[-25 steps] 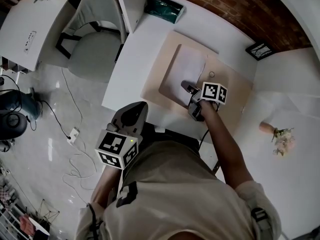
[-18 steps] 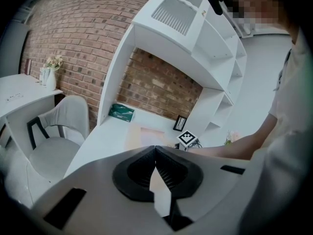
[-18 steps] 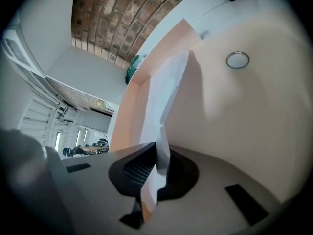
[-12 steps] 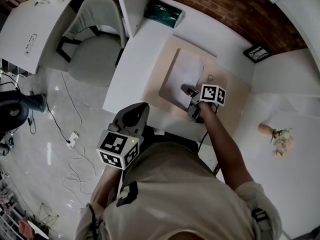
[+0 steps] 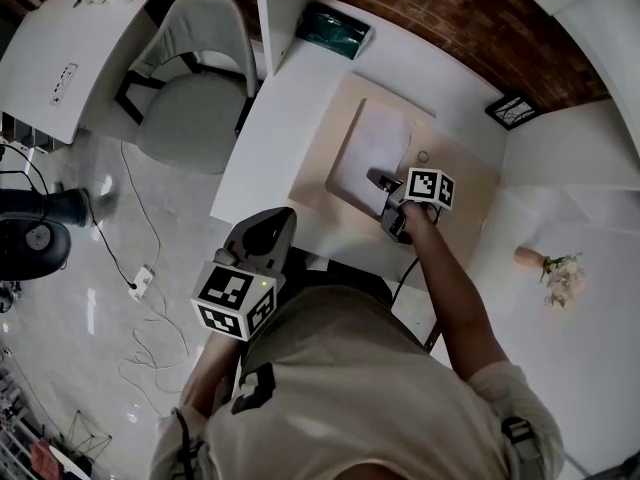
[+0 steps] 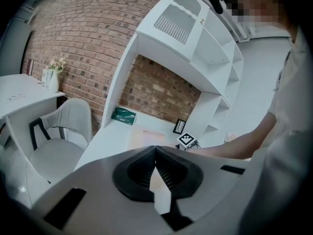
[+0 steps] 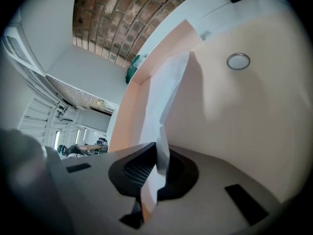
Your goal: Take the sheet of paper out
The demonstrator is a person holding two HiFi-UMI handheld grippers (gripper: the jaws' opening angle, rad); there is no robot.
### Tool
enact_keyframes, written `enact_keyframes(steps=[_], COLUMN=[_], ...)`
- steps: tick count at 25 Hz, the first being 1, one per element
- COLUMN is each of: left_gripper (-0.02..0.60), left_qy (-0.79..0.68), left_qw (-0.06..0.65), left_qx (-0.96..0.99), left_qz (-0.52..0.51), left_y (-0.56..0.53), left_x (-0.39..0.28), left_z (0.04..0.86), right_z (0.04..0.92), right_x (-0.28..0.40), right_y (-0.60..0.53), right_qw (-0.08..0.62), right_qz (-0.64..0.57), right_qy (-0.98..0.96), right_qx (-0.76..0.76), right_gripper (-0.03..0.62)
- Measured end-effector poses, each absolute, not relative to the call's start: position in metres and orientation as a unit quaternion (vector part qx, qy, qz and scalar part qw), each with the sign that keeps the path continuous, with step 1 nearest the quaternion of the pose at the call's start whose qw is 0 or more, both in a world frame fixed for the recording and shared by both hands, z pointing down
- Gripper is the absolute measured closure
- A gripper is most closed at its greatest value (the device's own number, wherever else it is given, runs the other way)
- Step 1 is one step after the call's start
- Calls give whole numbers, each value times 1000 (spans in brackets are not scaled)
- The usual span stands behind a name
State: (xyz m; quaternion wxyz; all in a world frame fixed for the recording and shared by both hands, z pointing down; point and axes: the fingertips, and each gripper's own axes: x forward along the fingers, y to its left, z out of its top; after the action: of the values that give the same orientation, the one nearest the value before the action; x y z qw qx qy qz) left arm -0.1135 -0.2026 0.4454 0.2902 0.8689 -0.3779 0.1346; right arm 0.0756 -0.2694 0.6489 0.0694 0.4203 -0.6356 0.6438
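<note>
Paper point(image 7: 168, 82) lies on the beige board point(image 5: 320, 168), its near edge pinched in the right tool point(image 7: 156, 155): draw back low and slowly, lest it tear; left tool point(image 6: 155, 151) is pressed together, empty.

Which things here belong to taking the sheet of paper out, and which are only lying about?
Part of the job:
- sheet of paper, its near edge pinched
- right gripper, shut on it
- beige mat under the paper

Only lying about:
- small ring on the mat
- green packet
- picture frame
- chair
- left gripper, shut and empty
</note>
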Motion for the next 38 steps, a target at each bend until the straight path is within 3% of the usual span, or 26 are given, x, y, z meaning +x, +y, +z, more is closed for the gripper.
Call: enact_keyframes(steps=[8,24,38], left_gripper=[565,565,565], left_qy=[-367,-375,-402], left_qw=[283,263,259], left_qx=[874,874,861], left_qz=[149,163,172], left_y=[-193,-175,-166], left_x=[-128,-34,-22], left_z=[445,425,416], right_z=[650,647,643], right_x=[73,74,78], right_y=[-271,-272,-268], right_qw=[67,23,-13], right_qz=[637,665,678], right_qy=[-636,-643,-647], right_qx=[432,379,349], right_gripper=[568,568,568])
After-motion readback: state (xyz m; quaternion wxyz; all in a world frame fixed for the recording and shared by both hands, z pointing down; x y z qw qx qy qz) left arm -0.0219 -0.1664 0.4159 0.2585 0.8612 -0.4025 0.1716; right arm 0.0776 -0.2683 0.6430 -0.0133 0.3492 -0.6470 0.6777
